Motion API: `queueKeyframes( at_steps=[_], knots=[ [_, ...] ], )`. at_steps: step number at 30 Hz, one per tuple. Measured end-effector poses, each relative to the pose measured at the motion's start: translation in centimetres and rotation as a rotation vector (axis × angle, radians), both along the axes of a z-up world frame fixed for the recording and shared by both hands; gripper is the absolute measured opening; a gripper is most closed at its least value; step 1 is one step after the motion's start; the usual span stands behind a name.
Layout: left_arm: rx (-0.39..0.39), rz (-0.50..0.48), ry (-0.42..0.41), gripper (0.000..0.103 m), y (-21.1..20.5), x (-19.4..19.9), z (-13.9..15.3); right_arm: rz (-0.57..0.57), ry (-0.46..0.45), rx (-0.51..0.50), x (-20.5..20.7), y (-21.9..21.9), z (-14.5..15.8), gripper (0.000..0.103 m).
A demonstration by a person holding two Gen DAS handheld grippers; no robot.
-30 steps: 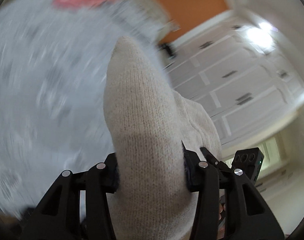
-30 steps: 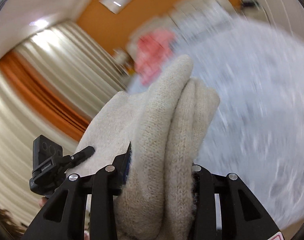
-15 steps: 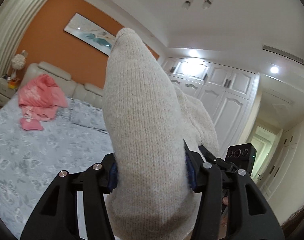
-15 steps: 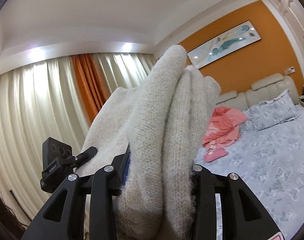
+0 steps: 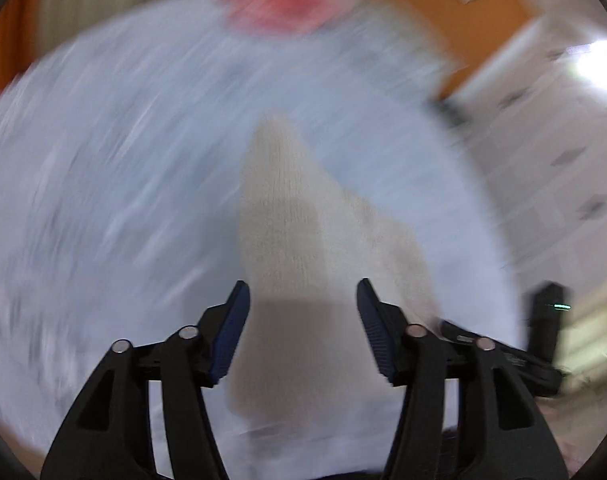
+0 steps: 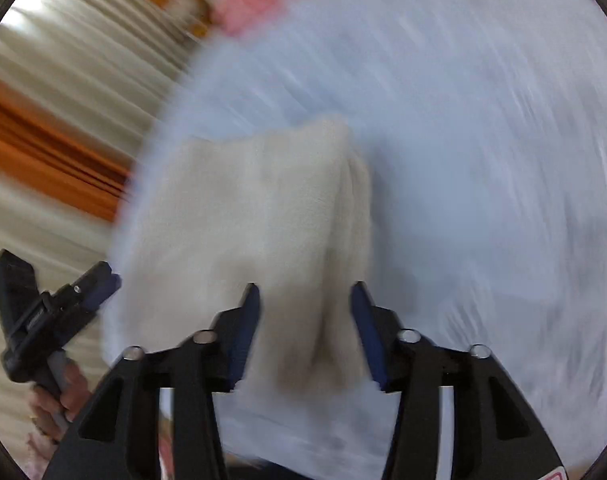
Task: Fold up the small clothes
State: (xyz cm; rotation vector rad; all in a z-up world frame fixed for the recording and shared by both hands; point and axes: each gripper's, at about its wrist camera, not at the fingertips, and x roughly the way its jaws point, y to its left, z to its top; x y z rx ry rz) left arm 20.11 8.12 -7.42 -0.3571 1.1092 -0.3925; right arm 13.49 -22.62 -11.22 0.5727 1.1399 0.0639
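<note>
The left gripper [image 5: 303, 300] stands part open. Its blue ribbed pads [image 5: 231, 336] are bare on their inner faces, and a cream knit garment [image 5: 283, 220] runs out between them and away. The left pad sits right at the cloth's edge and the right pad stands in front of it, but the blur hides whether either touches.

The right gripper [image 6: 303, 300] is likewise part open, and its jaws have just been opening. The same cream garment [image 6: 255, 208] lies between and beyond its pads, with no pad seen pressing on it. From this side the garment is a broad, soft slab with a thick doubled fold along its right edge. From the left wrist it tapers to a rounded tip far out. Its surface is a fine, fuzzy rib knit.

The garment rests on a pale blue-grey bedspread [image 5: 123, 140] that is streaked by motion blur. At the near left of the right wrist view, a hand [image 6: 59, 396] grips the handle of the other black tool.

Farther off, a pink garment [image 5: 275, 12] lies on the bed. White panelled doors [image 5: 563, 160] stand at the right, and cream and orange curtains [image 6: 43, 160] hang at the left.
</note>
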Motion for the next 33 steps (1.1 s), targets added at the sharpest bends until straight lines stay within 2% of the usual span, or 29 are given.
queueKeyframes(
  at_steps=[1,3,4,5,6,7,9,11,12,13,14,15,17,19,20,22,24,25,27,29,33],
  knots=[
    [-0.008,0.021,0.033,0.049,0.7,-0.5,-1.6,-0.009,-0.006,0.025,-1.3,-0.3,-0.8,0.039],
    [-0.075,0.061,0.007,0.052,2.2,-2.0,-2.2,-0.022,-0.047,0.023,-2.9,-0.7,0.0,0.04],
    [-0.092,0.064,-0.005,0.057,2.5,-2.4,-1.8,-0.016,-0.053,0.021,-3.1,-0.6,0.4,0.044],
    [-0.106,0.064,-0.014,0.067,2.5,-2.8,-1.4,-0.01,-0.056,0.027,-2.8,-0.6,0.7,0.049],
    [-0.116,0.072,-0.025,0.073,2.6,-3.0,-1.0,-0.008,-0.057,0.034,-2.3,-0.6,1.1,0.059],
    [-0.121,0.08,-0.034,0.082,2.6,-3.1,-0.6,-0.004,-0.059,0.037,-1.7,-0.5,1.3,0.064],
    [-0.121,0.099,-0.027,0.087,2.5,-3.5,-0.7,0.025,-0.062,0.052,-1.2,0.3,0.5,0.071],
    [-0.123,0.118,0.014,0.087,2.2,-2.1,-2.8,0.048,-0.007,0.043,0.1,1.5,-1.0,0.073],
    [-0.13,0.127,0.056,0.084,1.9,-1.7,-3.8,0.062,0.019,0.035,0.6,1.9,-2.8,0.058],
    [-0.153,0.129,0.097,0.069,1.7,-1.5,-4.8,0.1,0.047,0.031,1.6,2.6,-4.2,0.039],
    [-0.167,0.13,0.121,0.064,1.5,-1.4,-5.3,0.114,0.061,0.004,2.4,3.0,-4.4,0.037],
    [-0.158,0.151,0.118,0.062,1.5,-1.5,-5.3,0.114,0.026,-0.033,2.7,3.3,-3.3,0.029],
    [-0.163,0.152,0.07,0.057,1.6,-1.8,-4.2,0.131,-0.08,-0.067,2.9,3.4,0.5,0.025],
    [-0.146,0.135,0.056,0.057,1.4,-1.9,-3.7,0.142,-0.146,-0.108,3.0,3.1,3.0,0.024],
    [-0.142,0.128,0.059,0.057,1.2,-2.0,-3.9,0.14,-0.149,-0.12,3.3,2.8,3.2,0.024],
    [-0.095,0.112,0.049,0.06,0.4,-2.0,-4.7,0.127,-0.07,-0.118,4.2,2.1,0.8,0.027],
    [-0.019,0.102,0.045,0.07,-0.5,-1.9,-5.4,0.146,0.065,-0.133,4.5,2.1,-3.5,0.033],
    [-0.007,0.104,0.056,0.075,-0.7,-1.9,-5.6,0.124,0.056,-0.119,4.0,1.8,-3.8,0.036],
    [-0.008,0.132,0.07,0.075,-0.5,-2.3,-5.2,0.035,0.023,-0.053,3.0,1.0,-2.4,0.039],
    [-0.01,0.142,0.05,0.074,-0.3,-2.9,-3.9,0.0,-0.021,-0.053,1.7,0.9,-0.2,0.043],
    [0.095,0.105,-0.057,0.075,-0.6,-5.2,0.2,0.012,-0.114,-0.203,-2.0,1.9,4.8,0.052]
  ],
)
